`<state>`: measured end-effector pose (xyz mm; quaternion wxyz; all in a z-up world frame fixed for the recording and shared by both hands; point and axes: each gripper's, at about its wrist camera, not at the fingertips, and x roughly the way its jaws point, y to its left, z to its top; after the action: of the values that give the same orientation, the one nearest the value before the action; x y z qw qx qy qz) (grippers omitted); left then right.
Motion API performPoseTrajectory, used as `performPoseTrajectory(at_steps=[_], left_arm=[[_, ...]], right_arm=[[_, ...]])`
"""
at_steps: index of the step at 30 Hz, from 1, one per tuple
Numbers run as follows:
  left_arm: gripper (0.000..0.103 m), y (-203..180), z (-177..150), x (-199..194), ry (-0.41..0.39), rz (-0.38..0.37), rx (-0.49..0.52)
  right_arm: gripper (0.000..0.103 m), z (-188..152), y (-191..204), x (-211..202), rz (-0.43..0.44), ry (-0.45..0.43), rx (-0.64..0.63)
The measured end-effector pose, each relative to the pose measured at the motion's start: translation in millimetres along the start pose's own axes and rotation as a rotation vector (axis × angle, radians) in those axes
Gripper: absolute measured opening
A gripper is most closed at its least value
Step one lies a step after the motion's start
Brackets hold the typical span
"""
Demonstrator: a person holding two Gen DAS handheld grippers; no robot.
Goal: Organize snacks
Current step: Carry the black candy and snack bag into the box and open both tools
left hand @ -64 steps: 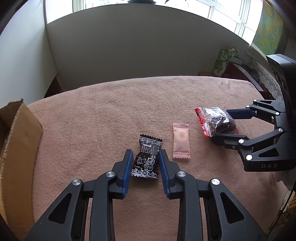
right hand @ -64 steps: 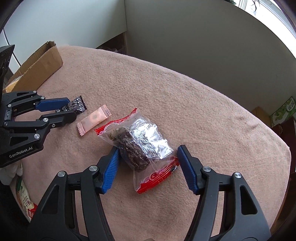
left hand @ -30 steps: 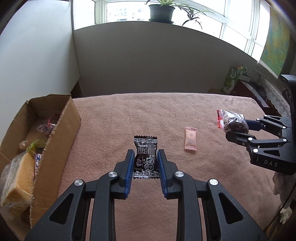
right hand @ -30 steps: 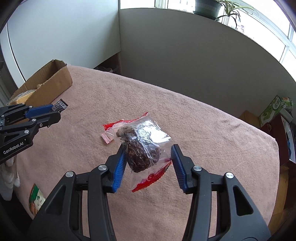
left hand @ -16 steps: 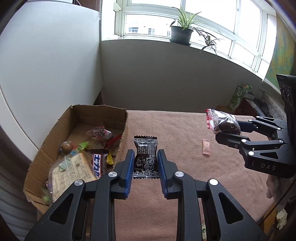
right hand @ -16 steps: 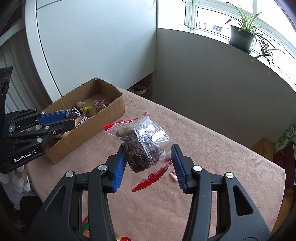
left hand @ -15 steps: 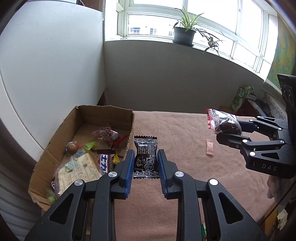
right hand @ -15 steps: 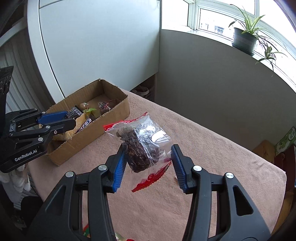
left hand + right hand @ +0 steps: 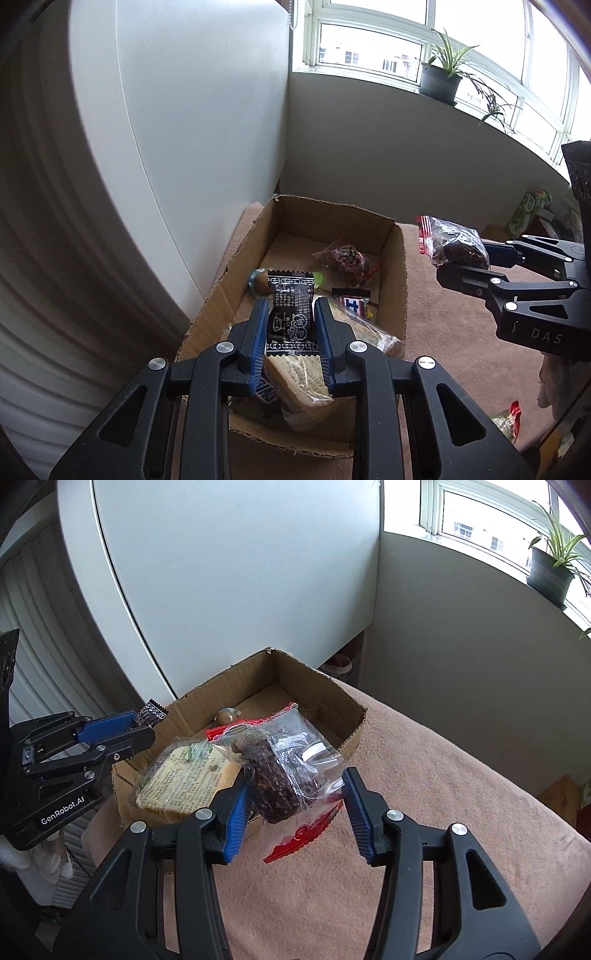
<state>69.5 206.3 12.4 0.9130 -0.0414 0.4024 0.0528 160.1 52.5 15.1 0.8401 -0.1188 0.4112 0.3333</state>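
The left gripper point(image 9: 290, 326) clamps a black wrapper point(image 9: 290, 317) above the cardboard box point(image 9: 400, 280). The right gripper point(image 9: 293, 805) pinches a clear bag point(image 9: 284, 764) beside it. Only the left view shows the box's far snacks point(image 9: 345, 258).

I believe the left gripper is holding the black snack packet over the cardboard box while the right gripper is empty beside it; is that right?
Not quite. The right gripper is not empty: it is shut on the clear bag with red trim, as the right wrist view shows. The rest holds: the left gripper holds the black snack packet over the cardboard box.
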Motion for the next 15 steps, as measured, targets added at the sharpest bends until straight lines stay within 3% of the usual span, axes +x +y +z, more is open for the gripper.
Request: performPoseTrajectory(at_steps=[3, 7, 9, 11, 15], left_arm=[[0.024, 6.9, 0.5, 4.2, 0.010, 0.002, -0.015], [0.029, 13.6, 0.1, 2.7, 0.006, -0.001, -0.044], [0.056, 16.6, -1.7, -2.5, -0.006, 0.004, -0.058], [0.057, 17.4, -2.2, -6.5, -0.018, 0.003, -0.061], [0.057, 16.0, -5.3, -17.2, -0.029, 0.003, -0.059]], right_arm=[[0.055, 3.8, 2.5, 11.1, 0.010, 0.004, 0.012], [0.069, 7.9, 5.4, 15.4, 0.026, 0.006, 0.032], [0.074, 8.3, 4.5, 9.4, 0.022, -0.011, 0.042], [0.080, 8.1, 0.2, 1.4, 0.021, -0.026, 0.061], [0.081, 0.1, -11.3, -16.9, 0.020, -0.037, 0.100]])
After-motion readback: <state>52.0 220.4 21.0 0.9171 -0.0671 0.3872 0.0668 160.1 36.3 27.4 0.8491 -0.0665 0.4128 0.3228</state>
